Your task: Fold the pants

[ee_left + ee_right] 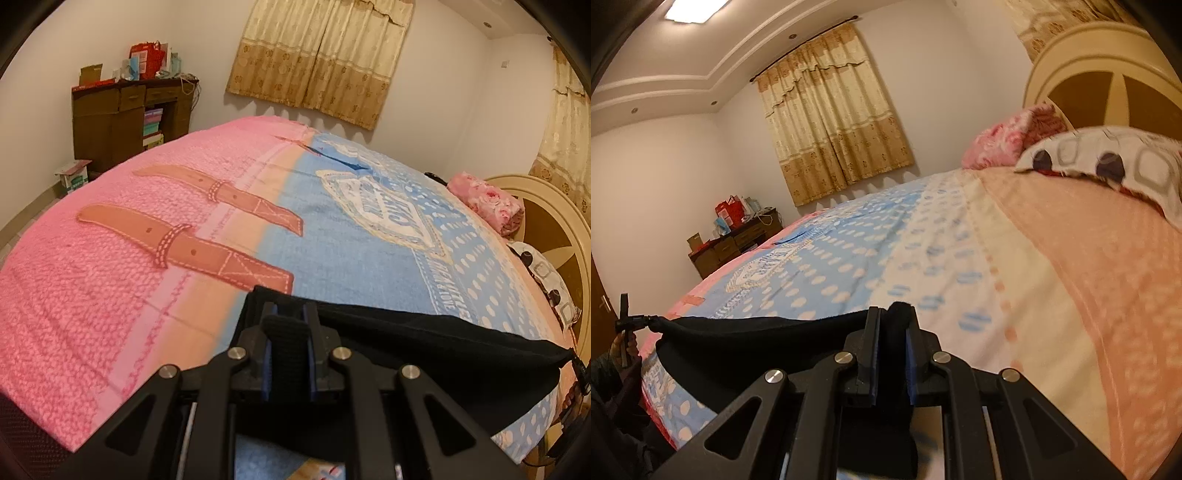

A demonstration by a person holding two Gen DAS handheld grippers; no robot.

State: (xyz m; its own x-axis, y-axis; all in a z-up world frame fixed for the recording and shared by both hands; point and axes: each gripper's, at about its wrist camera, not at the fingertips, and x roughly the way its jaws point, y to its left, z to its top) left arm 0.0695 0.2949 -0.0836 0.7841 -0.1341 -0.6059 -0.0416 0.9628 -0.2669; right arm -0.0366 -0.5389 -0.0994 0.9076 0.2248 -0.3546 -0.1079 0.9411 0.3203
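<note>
We hold the pants (424,332) stretched between both tools, above the bed (110,258).
Left tool (287,325) and right tool (892,332) each clamp an end; the long axis runs tool to tool along the near bed edge.

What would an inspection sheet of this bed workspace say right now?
Surface: bed with a pink, peach and blue spread.
Job's things: black pants, top edge stretched between both tools above the bed.
Clutter: pink roll and spotted pillow by the headboard.
Tools: left tool shut on pants; right tool shut on pants.
Cables: a thin one seems to lie on the cabinet; too small to be sure.
Surroundings: curtains, cabinet piled with bags, ceiling light.
</note>
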